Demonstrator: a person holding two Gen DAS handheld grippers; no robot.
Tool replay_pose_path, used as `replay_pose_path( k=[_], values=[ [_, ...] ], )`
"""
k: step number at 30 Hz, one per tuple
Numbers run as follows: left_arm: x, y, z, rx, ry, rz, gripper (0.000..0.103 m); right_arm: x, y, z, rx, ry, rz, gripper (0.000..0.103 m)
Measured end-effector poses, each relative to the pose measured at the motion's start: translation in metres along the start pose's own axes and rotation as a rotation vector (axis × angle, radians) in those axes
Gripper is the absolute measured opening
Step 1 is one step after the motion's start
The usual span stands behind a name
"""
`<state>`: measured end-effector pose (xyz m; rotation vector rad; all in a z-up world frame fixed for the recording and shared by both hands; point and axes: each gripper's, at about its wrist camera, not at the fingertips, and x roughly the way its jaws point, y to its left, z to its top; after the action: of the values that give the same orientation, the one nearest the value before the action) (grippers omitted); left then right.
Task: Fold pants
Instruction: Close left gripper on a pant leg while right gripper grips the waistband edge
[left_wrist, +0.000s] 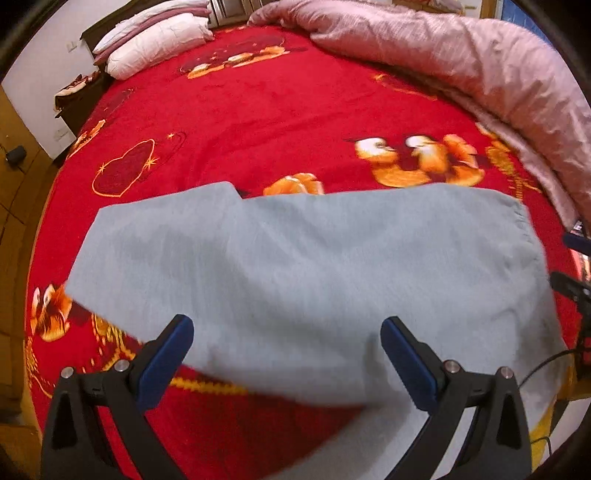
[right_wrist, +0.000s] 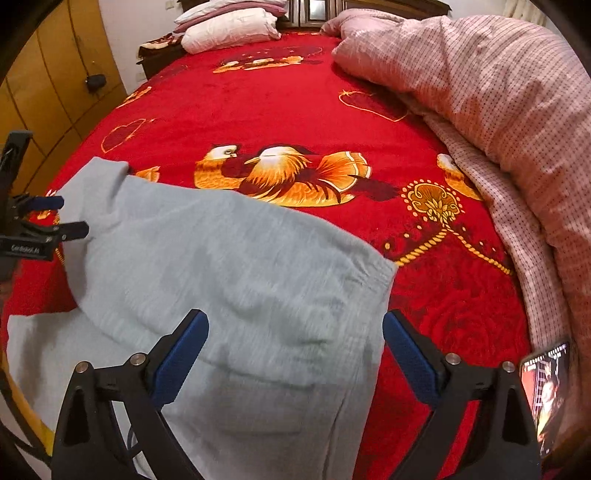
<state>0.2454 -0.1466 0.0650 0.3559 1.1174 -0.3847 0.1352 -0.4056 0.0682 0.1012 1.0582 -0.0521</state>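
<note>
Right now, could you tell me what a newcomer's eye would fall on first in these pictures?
First, the bright red blanket with orange birds, which covers the bed. On its near part lie the grey pants, already folded over on themselves, with the open left tool and the open right tool above them. A rumpled pink quilt is heaped along the bed's right side, with white pillows at the far end.
</note>
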Motion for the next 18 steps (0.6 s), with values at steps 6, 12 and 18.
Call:
replay_pose_path(
  k=[6, 12, 18],
  values=[
    [0.029, 0.018, 0.034, 0.004, 0.028, 0.014, 0.103, 0.022, -0.009, 0.019, -0.009, 0.032, -0.021, 0.097],
    [0.044, 0.033, 0.063, -0.009, 0.027, 0.030, 0.103, 0.044, -0.015, 0.039, -0.017, 0.056, -0.033, 0.095],
    [0.067, 0.048, 0.082, -0.105, 0.042, 0.016, 0.090, 0.065, -0.019, 0.057, -0.014, 0.082, -0.033, 0.090]
  ],
)
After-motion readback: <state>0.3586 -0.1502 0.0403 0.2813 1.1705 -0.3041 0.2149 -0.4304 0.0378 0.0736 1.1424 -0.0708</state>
